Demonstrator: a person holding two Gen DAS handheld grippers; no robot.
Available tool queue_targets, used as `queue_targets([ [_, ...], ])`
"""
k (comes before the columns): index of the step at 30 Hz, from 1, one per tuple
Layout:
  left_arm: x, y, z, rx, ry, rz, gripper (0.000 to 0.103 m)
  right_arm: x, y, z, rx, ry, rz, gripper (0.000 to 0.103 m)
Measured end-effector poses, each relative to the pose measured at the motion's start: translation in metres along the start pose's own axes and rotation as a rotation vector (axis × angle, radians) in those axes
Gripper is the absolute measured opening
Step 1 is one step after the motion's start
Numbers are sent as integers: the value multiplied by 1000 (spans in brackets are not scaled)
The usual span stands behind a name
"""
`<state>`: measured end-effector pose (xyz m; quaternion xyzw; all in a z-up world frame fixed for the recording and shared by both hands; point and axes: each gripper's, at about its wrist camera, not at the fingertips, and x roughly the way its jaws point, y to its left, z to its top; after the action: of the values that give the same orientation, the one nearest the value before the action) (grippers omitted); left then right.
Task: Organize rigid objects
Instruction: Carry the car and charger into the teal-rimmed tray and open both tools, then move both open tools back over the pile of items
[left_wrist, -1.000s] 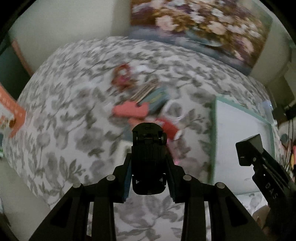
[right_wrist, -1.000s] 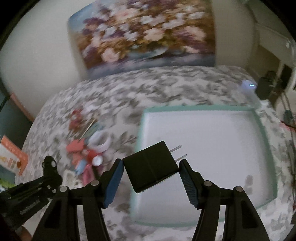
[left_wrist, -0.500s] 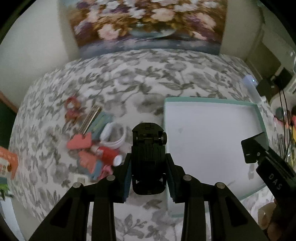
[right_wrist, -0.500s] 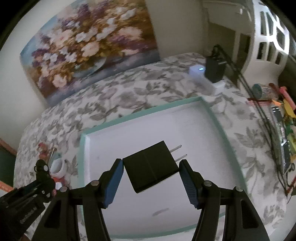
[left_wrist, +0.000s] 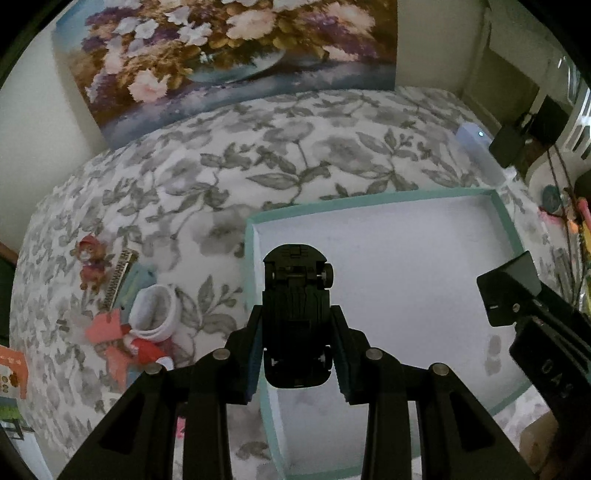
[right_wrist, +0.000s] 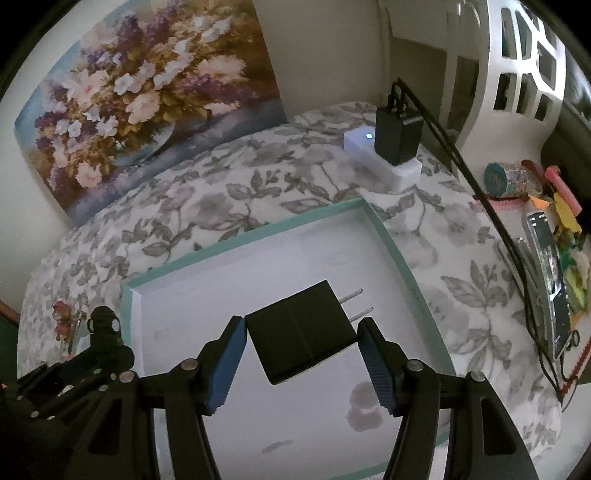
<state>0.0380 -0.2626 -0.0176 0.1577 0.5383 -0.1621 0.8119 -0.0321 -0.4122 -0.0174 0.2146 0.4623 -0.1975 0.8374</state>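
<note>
The left gripper (left_wrist: 297, 349) clamps a black toy car (left_wrist: 295, 314), underside facing the camera, long axis running up the frame, over the left edge of the teal-rimmed tray (left_wrist: 504, 214). The right gripper (right_wrist: 301, 354) grasps a black plug adapter (right_wrist: 301, 334) at centre frame above the tray (right_wrist: 397, 254), tilted, its two prongs pointing to the upper right.

Both wrist cameras looked steeply down from close above the bed (left_wrist: 295, 162), facing the painting (right_wrist: 147, 110); both views shared the teal-rimmed tray (left_wrist: 369, 201).
</note>
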Motion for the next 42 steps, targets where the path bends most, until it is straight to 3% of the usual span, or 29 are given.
queue_targets([
  [12,24,-10,4,10,19,13,35,28,-7,-1,11,69,-12,66],
  [23,21,-5,1,-23,30,-3,37,25,-3,-2,-19,83,-16,70],
  [26,15,-1,-2,-34,24,-2,42,19,-2,-2,-26,73,-25,76],
  [32,5,15,-10,-82,20,15,51,11,-3,-7,-36,68,-53,78],
  [34,3,19,-13,-93,15,21,64,9,-2,-10,-41,68,-57,78],
  [37,-1,25,-19,-112,8,26,73,7,1,-15,-45,73,-61,87],
  [42,-6,34,-28,-138,-11,44,74,2,8,-23,-70,61,-92,88],
])
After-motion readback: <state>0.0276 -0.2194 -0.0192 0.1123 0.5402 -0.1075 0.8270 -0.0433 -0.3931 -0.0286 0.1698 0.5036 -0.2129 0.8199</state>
